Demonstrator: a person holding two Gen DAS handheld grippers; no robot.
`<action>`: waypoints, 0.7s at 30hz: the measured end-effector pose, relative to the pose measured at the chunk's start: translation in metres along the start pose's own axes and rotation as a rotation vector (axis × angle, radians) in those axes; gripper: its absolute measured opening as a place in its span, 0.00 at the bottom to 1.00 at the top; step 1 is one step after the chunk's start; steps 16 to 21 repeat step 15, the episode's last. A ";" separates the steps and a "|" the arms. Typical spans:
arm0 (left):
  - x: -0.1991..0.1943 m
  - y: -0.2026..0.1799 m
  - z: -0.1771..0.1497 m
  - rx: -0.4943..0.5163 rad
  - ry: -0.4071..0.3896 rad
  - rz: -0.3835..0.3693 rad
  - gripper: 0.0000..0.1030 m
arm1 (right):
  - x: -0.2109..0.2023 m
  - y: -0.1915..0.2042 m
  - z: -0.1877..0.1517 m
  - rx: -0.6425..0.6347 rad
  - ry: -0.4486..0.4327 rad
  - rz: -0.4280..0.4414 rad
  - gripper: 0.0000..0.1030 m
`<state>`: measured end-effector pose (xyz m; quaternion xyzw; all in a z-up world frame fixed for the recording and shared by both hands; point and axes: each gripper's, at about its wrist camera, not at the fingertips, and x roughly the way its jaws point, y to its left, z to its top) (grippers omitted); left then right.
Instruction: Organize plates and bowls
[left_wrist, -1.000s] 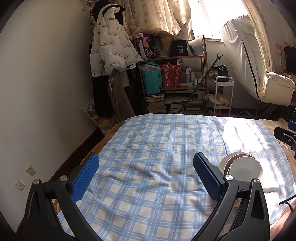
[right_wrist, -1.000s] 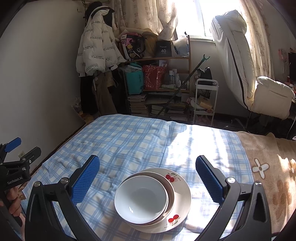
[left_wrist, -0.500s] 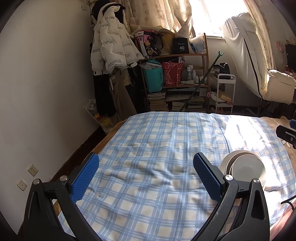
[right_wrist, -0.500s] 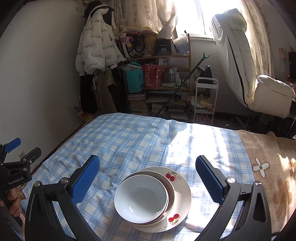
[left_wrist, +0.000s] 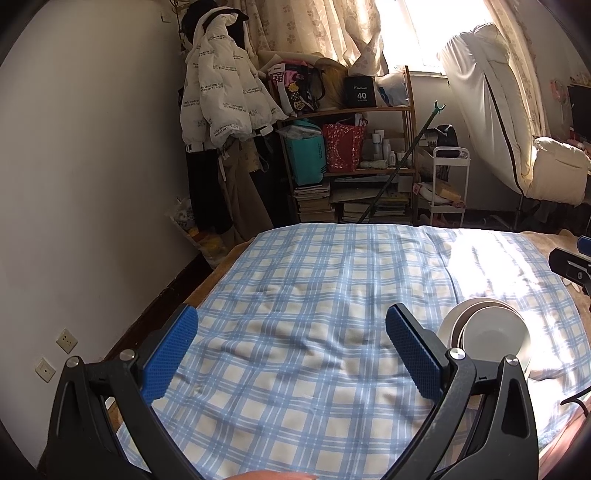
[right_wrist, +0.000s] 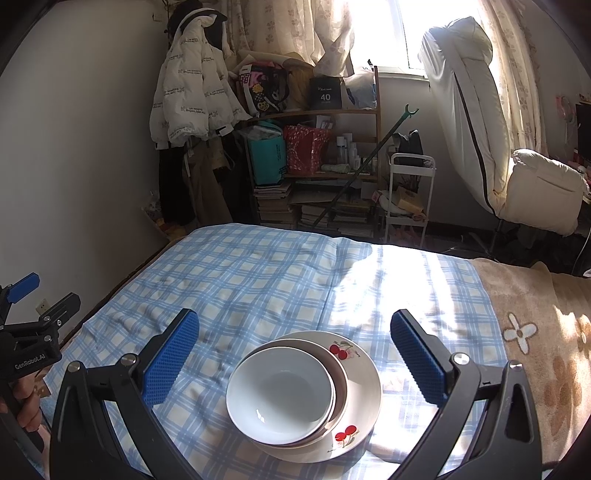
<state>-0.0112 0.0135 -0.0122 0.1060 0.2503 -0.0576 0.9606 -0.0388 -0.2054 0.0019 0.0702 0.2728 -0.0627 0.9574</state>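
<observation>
In the left wrist view, the left gripper (left_wrist: 291, 354) fills the lower frame, its black arms spread wide and its blue textured pads (left_wrist: 170, 353) holding nothing, with only the blue-and-white checked bedcover (left_wrist: 332, 295) showing between them. At the lower right of the frame, just beyond the right-hand pad, sits the stack of dishes: a white glazed bowl (left_wrist: 495, 339) nested in a brown-rimmed bowl (left_wrist: 466, 316). Part of the right gripper (left_wrist: 570, 267) juts in at the right edge. A white puffer jacket (left_wrist: 225, 99) hangs at the upper left, beside a cluttered wooden shelf (left_wrist: 354, 147).

In the right wrist view, the right gripper (right_wrist: 295, 360) is likewise splayed wide and empty, hanging over the stack in the lower centre. The white glazed bowl (right_wrist: 279, 395) rests inside the brown-rimmed bowl (right_wrist: 340, 373), which sits on a white round plate with red cherry prints (right_wrist: 364, 373), all lying on the checked bedcover (right_wrist: 258, 280). The left gripper (right_wrist: 33, 332) shows at the left edge. A tan floral blanket (right_wrist: 535, 332) covers the bed at right.
</observation>
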 end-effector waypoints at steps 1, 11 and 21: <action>0.000 0.000 0.000 0.002 0.000 0.000 0.97 | -0.001 0.000 0.000 0.001 0.000 0.000 1.00; 0.001 0.002 0.001 0.001 0.005 -0.017 0.97 | -0.001 -0.001 -0.001 -0.001 0.002 0.001 1.00; 0.001 0.002 0.001 0.007 0.004 -0.025 0.97 | 0.000 -0.001 0.000 -0.001 0.002 0.002 1.00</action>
